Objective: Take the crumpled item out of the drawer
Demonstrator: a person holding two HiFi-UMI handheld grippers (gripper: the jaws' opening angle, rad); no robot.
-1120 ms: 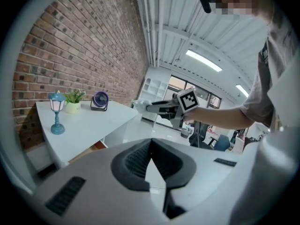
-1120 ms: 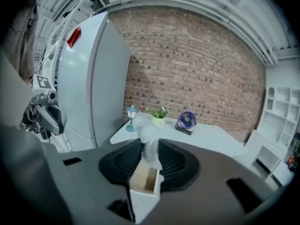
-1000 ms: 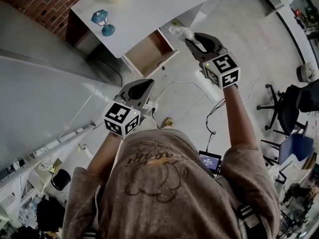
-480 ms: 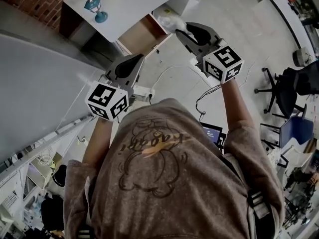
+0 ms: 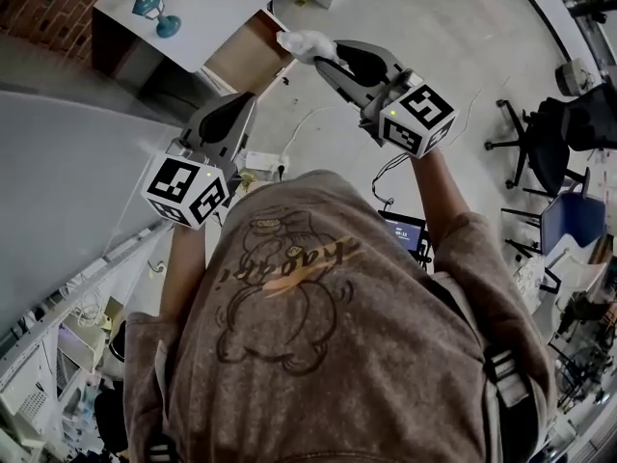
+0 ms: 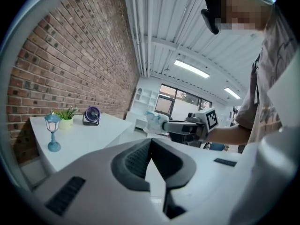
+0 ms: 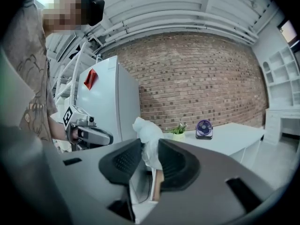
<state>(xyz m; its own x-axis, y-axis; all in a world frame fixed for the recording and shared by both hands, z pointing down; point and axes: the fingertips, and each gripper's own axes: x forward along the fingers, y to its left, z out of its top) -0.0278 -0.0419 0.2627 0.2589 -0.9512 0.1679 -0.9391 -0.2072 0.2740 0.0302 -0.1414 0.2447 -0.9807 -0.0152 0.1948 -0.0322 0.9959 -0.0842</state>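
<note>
Plainly, right tool [image 5: 324,54] (arm outstretched, near level) pinches the crumpled item [image 5: 300,42].

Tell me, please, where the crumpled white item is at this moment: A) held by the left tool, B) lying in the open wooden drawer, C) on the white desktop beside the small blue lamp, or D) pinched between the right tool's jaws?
D: the right gripper view shows the crumpled white item clamped in the right tool, while the left tool is shut on nothing.
</note>
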